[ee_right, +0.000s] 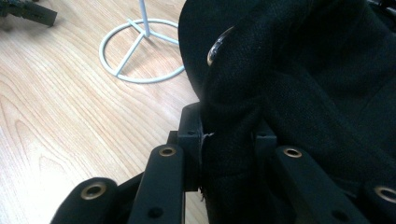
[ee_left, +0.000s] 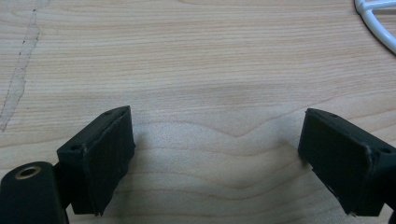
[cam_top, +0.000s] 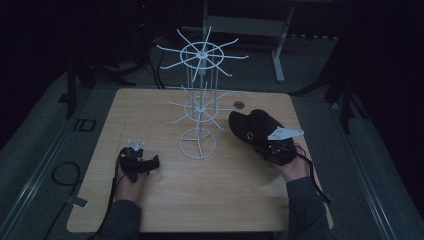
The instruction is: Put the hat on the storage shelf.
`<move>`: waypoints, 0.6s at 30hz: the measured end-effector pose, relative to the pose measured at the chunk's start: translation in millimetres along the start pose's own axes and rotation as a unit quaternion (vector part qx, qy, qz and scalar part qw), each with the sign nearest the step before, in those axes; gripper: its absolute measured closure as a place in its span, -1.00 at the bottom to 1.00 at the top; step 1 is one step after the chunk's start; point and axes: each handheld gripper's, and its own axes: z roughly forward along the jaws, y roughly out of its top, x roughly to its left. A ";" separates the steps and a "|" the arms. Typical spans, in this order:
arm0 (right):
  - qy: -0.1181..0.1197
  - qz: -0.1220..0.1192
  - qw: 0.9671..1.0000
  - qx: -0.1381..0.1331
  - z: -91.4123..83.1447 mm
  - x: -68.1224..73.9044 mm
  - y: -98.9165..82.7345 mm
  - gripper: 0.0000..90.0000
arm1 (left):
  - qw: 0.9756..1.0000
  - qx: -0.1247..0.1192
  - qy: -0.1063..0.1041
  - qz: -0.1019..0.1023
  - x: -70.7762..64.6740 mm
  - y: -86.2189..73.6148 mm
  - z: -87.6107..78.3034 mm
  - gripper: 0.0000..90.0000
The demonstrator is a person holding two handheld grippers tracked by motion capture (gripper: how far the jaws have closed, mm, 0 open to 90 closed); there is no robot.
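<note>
1. the right gripper (cam_top: pixel 264 142) is pinching a black cap (cam_top: pixel 252 126); in the right gripper view its jaws press on a fold of the dark cloth (ee_right: pixel 280 93) from both sides.
2. the cap hangs off the tips of these tongs, ahead of them and toward the white wire rack (cam_top: pixel 199 102), lifted clear of the table (cam_top: pixel 150 200) as far as i can tell.
3. the rack stands just left of the held cap, upright, with spokes on 2 tiers; its ring base (ee_right: pixel 140 51) lies ahead and left of the jaws.
4. the right hand (cam_top: pixel 295 167) is much the nearer; likely next move: raise the cap leftward onto a spoke.
5. the left gripper (cam_top: pixel 142 162) rests low by the table, jaws spread wide with only bare wood between them (ee_left: pixel 215 140), well apart from the cap.
</note>
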 end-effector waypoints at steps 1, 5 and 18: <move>-0.001 0.000 1.000 0.001 0.4 0.4 1.1 0.63 | 1.000 0.000 0.000 0.000 0.0 0.0 0.0 -0.74; -0.010 0.000 1.000 0.002 4.6 -2.3 11.6 0.62 | 1.000 0.000 0.000 0.000 0.0 0.0 0.0 -0.74; -0.026 0.045 0.998 -0.024 15.0 -37.4 41.6 0.62 | 1.000 -0.002 0.000 -0.003 -0.4 0.0 0.2 -0.75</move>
